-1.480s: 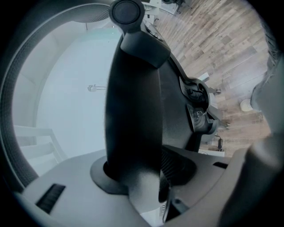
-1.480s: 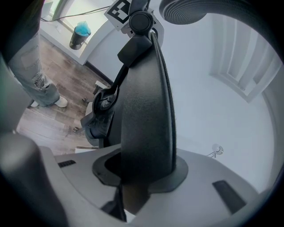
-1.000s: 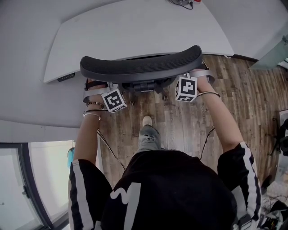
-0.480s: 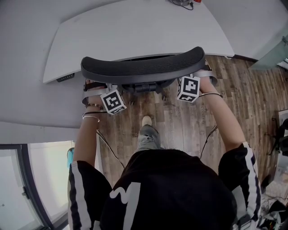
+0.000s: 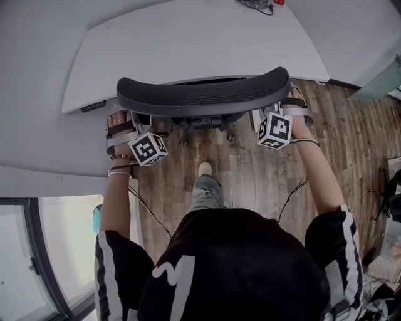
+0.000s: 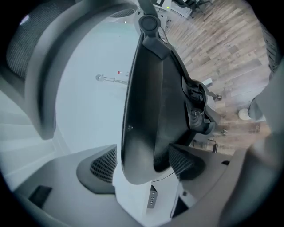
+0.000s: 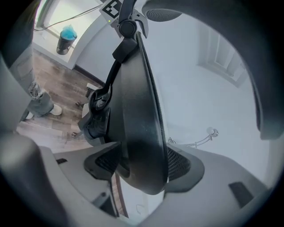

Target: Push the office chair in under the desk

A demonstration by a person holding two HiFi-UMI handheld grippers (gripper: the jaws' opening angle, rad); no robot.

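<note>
The office chair's black mesh backrest stands against the front edge of the white desk, with its seat hidden below. My left gripper's marker cube sits under the backrest's left end and the right cube under its right end. In the left gripper view the backrest edge lies between the jaws of my left gripper, which are opening, and a thin gap shows at one pad. In the right gripper view the backrest edge lies between the spread jaws of my right gripper.
Cables and a red item lie at the desk's far edge. A control panel hangs under its left front edge. My shoe rests on the wood floor behind the chair. A teal bottle stands by the window.
Both cubes have slid outward and back toward me from under the backrest. The backrest has shifted slightly toward the desk.
</note>
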